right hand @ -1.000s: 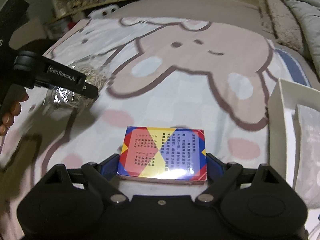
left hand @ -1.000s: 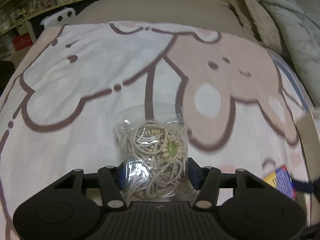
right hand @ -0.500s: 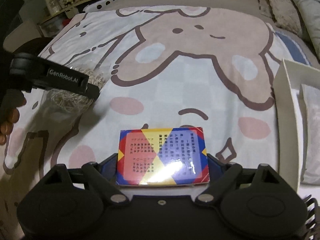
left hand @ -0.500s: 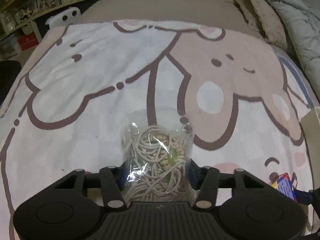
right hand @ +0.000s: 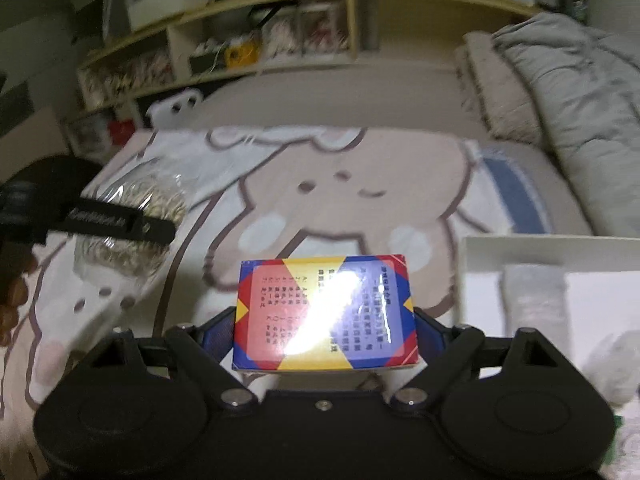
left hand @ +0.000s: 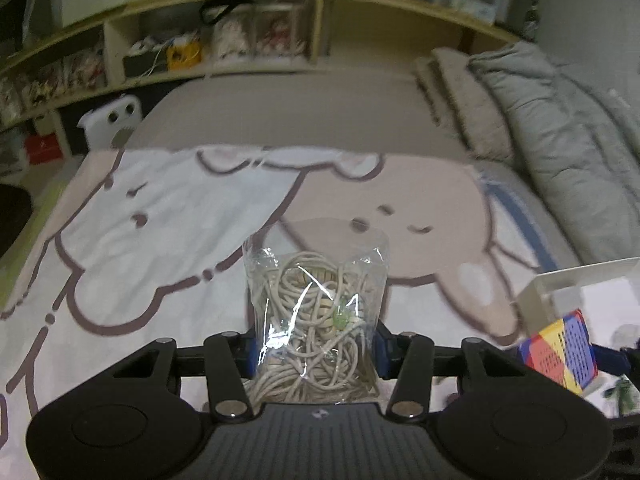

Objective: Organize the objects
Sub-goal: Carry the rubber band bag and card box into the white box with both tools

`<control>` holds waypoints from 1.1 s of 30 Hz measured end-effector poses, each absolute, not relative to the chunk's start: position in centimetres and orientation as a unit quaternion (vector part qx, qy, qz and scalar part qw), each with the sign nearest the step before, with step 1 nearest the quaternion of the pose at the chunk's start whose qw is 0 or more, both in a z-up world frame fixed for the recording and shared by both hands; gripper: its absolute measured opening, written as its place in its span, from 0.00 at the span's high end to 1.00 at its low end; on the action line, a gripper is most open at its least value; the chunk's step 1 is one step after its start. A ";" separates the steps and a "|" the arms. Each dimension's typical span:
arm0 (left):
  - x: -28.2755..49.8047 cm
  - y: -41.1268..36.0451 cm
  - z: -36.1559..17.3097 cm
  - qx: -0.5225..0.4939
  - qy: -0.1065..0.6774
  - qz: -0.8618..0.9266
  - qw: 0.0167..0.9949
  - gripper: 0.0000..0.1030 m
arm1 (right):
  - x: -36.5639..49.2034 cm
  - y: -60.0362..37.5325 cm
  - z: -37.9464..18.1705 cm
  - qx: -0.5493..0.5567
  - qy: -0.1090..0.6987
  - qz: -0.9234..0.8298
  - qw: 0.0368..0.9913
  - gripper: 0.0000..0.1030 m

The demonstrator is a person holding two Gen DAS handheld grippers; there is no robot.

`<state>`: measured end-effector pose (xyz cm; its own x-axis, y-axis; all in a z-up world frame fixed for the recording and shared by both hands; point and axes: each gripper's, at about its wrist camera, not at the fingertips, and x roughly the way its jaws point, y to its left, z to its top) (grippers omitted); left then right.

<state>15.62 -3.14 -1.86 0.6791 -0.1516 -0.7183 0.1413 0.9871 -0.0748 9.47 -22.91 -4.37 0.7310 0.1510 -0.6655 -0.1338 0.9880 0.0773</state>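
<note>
My left gripper is shut on a clear plastic bag of beige cord and holds it above the bed. The bag also shows at the left of the right wrist view, with the left gripper across it. My right gripper is shut on a red, yellow and blue box, held above the bed. That box shows at the right edge of the left wrist view. A white tray lies to the right of the box and holds a pale packet.
A cartoon rabbit blanket covers the bed. A grey duvet and a folded beige blanket lie at the far right. Wooden shelves with clutter run along the back. A white gadget sits at the bed's far left.
Both grippers have risen and tilted up with their loads, so the shelves now show. The right gripper has moved closer to the white tray.
</note>
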 end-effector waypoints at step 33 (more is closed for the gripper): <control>14.4 -25.7 -2.1 -0.086 0.360 -0.272 0.888 0.51 | 6.7 -47.8 0.0 0.039 0.302 -0.072 0.950 0.14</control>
